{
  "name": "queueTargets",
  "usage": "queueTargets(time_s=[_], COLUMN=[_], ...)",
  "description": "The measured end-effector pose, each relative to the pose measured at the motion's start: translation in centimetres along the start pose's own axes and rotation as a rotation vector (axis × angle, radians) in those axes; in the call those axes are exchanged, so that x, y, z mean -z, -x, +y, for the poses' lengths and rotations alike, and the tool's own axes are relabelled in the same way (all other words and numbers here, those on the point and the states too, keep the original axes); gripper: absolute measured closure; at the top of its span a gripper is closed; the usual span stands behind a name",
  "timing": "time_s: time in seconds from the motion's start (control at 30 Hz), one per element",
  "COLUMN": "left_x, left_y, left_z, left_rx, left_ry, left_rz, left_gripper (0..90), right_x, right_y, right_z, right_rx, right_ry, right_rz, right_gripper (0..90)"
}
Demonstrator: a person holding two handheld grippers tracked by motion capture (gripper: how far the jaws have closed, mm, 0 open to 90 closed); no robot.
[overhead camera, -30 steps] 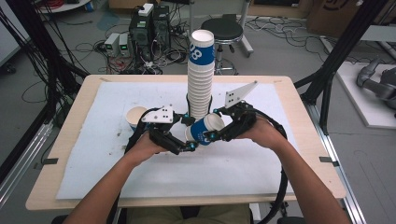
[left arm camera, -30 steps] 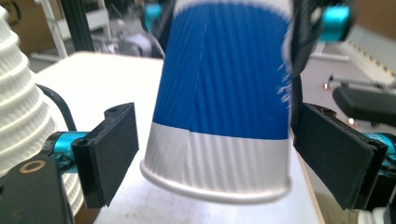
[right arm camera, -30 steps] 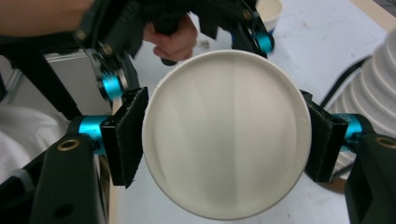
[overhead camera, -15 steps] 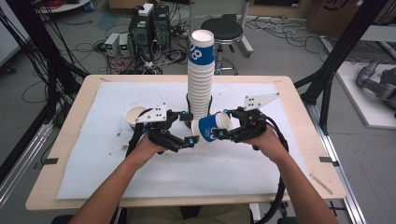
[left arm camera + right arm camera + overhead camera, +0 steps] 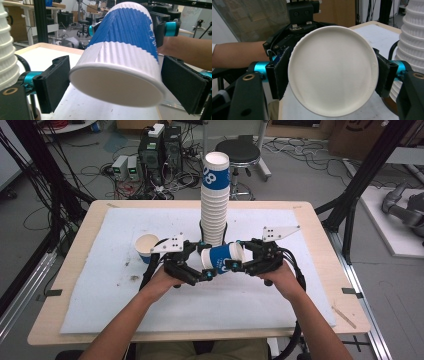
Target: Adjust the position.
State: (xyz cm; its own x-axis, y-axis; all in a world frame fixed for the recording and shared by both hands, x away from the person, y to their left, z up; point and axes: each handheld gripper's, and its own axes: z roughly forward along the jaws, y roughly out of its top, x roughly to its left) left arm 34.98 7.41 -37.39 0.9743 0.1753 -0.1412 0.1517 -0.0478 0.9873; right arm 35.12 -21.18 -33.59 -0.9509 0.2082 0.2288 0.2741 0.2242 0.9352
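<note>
A blue and white ribbed paper cup (image 5: 223, 258) lies on its side in the air, in front of a tall stack of like cups (image 5: 215, 205). My right gripper (image 5: 236, 257) comes in from the right and is shut on it. In the right gripper view both pads (image 5: 280, 72) press the sides of the cup (image 5: 333, 70), whose white end faces the camera. My left gripper (image 5: 205, 262) faces it from the left. Its jaws have just been opening and stand open around the cup's (image 5: 120, 62) other end, close beside it.
One more paper cup (image 5: 146, 246) stands upright on the white mat (image 5: 300, 290), left of my left hand. The stack (image 5: 412, 37) rises just behind the grippers. The wooden table edge (image 5: 200, 337) runs along the front.
The right gripper has shifted to the right and sunk a little with the cup. The left gripper's jaws have spread wider around the cup's end.
</note>
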Motion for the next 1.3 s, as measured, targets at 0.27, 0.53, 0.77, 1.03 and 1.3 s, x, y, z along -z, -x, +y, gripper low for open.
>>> queueTargets(time_s=[0.27,0.53,0.77,1.03,1.3], left_x=[0.4,0.7,1.5,1.9,1.6], left_y=[-0.1,-0.1,-0.3,-0.3,-0.4], left_z=[0.1,0.4,1.1,2.3,2.6], left_rx=[0.012,0.015,0.003,-0.014,-0.005], left_ry=[-0.018,-0.043,-0.069,-0.189,-0.269], left_rz=[-0.026,-0.048,-0.040,-0.016,-0.021], left_gripper=[15.9,19.6,20.5,20.4,20.4], right_x=[-0.3,-0.3,0.3,1.5,1.2], right_y=[0.1,0.0,-0.1,-0.5,-1.1], right_z=[-0.3,-0.4,-0.1,1.6,3.2], right_rx=[-0.024,-0.049,-0.049,0.048,0.188], right_ry=[0.016,0.004,-0.009,-0.097,-0.244], right_rz=[0.028,0.034,0.011,-0.043,-0.084], right_gripper=[28.1,24.1,19.1,19.1,19.1])
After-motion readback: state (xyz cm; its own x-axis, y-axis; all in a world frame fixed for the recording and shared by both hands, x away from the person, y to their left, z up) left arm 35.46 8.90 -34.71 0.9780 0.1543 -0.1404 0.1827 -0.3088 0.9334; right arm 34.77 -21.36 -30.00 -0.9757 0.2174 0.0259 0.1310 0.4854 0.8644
